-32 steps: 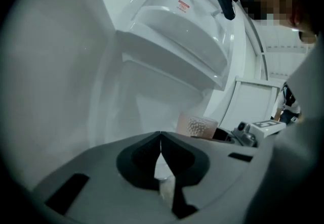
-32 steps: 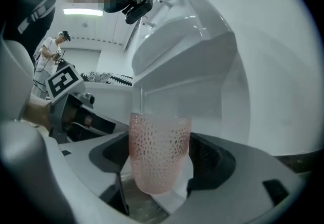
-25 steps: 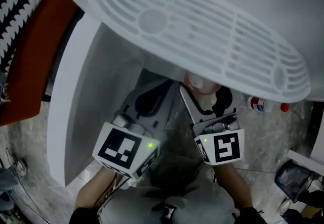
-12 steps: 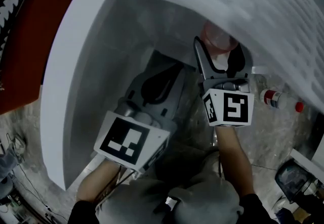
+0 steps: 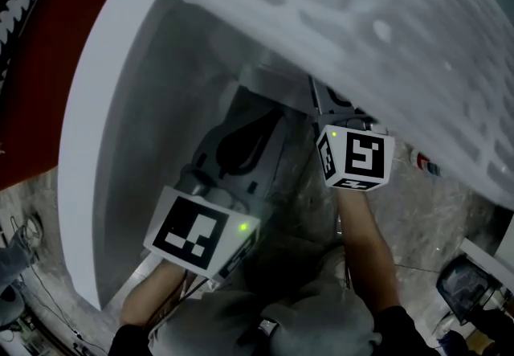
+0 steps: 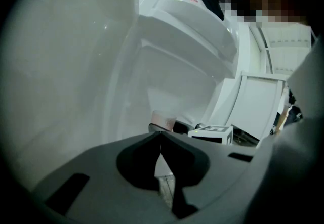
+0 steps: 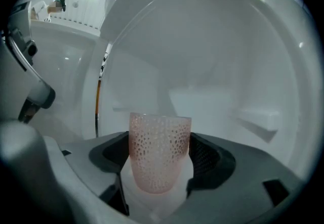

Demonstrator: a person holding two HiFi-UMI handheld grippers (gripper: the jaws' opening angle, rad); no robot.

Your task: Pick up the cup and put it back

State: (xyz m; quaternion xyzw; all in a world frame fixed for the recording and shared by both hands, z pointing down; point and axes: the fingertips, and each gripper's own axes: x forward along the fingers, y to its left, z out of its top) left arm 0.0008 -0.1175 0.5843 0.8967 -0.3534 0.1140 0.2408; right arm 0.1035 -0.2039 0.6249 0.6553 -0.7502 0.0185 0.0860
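Note:
In the right gripper view a pink speckled cup point(image 7: 159, 149) stands upright between the jaws of my right gripper point(image 7: 160, 163), which is shut on it inside a white compartment. In the head view only that gripper's marker cube point(image 5: 358, 157) shows. Its jaws and the cup are hidden under a white slatted shelf point(image 5: 385, 17). My left gripper point(image 6: 161, 139) is shut and holds nothing. It sits lower and to the left point(image 5: 259, 117). Past its tips the left gripper view shows the cup point(image 6: 163, 119) and the right marker cube point(image 6: 212, 132).
The compartment's white side wall point(image 5: 96, 145) runs down the left, with a red surface point(image 5: 40, 89) beyond it. A small red-capped bottle point(image 5: 426, 163) lies on the marbled floor point(image 5: 434, 218) at the right. White curved walls point(image 7: 243, 66) enclose the cup.
My right gripper has moved forward with the cup, which has gone out of the head view under the slatted shelf. The left gripper has stayed roughly in place, shut.

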